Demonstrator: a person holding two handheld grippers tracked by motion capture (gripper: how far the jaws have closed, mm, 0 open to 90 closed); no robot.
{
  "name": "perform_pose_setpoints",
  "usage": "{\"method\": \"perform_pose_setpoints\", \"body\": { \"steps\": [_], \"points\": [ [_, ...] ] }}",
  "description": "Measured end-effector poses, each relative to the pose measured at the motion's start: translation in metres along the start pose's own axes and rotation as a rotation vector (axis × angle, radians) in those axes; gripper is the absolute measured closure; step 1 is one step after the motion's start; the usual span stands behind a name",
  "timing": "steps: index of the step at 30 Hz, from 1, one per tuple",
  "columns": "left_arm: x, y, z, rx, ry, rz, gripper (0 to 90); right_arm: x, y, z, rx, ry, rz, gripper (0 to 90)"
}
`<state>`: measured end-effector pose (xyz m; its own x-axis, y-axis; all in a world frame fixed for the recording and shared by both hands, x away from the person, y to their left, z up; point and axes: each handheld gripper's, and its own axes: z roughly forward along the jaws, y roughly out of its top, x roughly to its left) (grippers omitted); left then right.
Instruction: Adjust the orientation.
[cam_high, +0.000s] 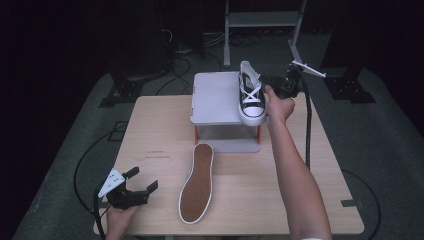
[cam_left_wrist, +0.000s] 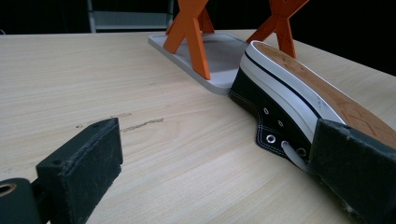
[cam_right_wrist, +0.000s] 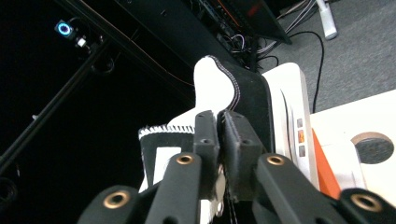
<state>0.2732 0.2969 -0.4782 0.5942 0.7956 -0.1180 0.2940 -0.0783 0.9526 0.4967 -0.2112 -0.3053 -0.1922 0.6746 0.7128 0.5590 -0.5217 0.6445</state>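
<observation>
A black canvas high-top sneaker with white laces and a white rubber toe cap (cam_high: 251, 95) stands upright on the right part of a small grey raised platform on orange legs (cam_high: 216, 98), its toe pointing toward the near side and hanging at the platform's near right corner. The right gripper (cam_high: 274, 86), held in the person's right hand (cam_high: 280, 106) just right of the shoe, has its fingers (cam_right_wrist: 236, 149) pressed together on the shoe's black-and-white collar, as the right gripper view shows close up. A second matching black sneaker with a brown rubber sole (cam_high: 196, 183) lies upside down on the light wooden table (cam_high: 150, 145), near of the platform, its toe at the platform's grey base plate (cam_left_wrist: 219, 56) and its heel toward the near edge. In the left gripper view its sole faces up and its eyelets and a lace end show at the side. The left gripper (cam_high: 141, 184) sits at the near left of the table, held in the left hand (cam_high: 120, 220), its fingers (cam_left_wrist: 81, 163) spread apart with nothing between them, left of the overturned shoe.
</observation>
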Motion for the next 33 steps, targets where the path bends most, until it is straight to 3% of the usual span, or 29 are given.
{"method": "perform_pose_setpoints", "body": {
  "steps": [7, 15, 17, 18, 20, 25, 27, 33],
  "points": [
    [-0.002, 0.000, 0.002, 0.009, -0.004, 0.007, 2.2, 0.004, 0.003, -0.012, 0.045, -0.021, -0.081, 68.1],
    [-0.003, 0.000, 0.003, 0.020, -0.002, 0.015, 2.2, 0.003, 0.002, -0.031, 0.071, 0.011, -0.134, 59.2],
    [-0.004, -0.001, 0.004, 0.023, -0.001, 0.016, 2.2, 0.001, 0.000, -0.040, 0.063, 0.036, -0.143, 56.3],
    [-0.004, -0.001, 0.003, 0.025, 0.001, 0.018, 2.2, -0.002, -0.002, -0.047, 0.062, 0.068, -0.134, 55.4],
    [-0.004, -0.001, 0.003, 0.026, 0.000, 0.017, 2.2, -0.006, -0.004, -0.055, 0.074, 0.083, -0.139, 54.2],
    [-0.005, -0.001, 0.003, 0.028, 0.002, 0.016, 2.2, -0.014, -0.010, -0.070, 0.084, 0.092, -0.167, 50.9],
    [-0.006, -0.001, 0.003, 0.030, 0.005, 0.017, 2.2, -0.025, -0.021, -0.081, 0.120, 0.116, -0.177, 48.6],
    [-0.008, -0.001, 0.004, 0.026, -0.015, 0.008, 3.3, -0.041, -0.043, -0.098, 0.134, 0.130, -0.198, 47.4]
  ]
}}
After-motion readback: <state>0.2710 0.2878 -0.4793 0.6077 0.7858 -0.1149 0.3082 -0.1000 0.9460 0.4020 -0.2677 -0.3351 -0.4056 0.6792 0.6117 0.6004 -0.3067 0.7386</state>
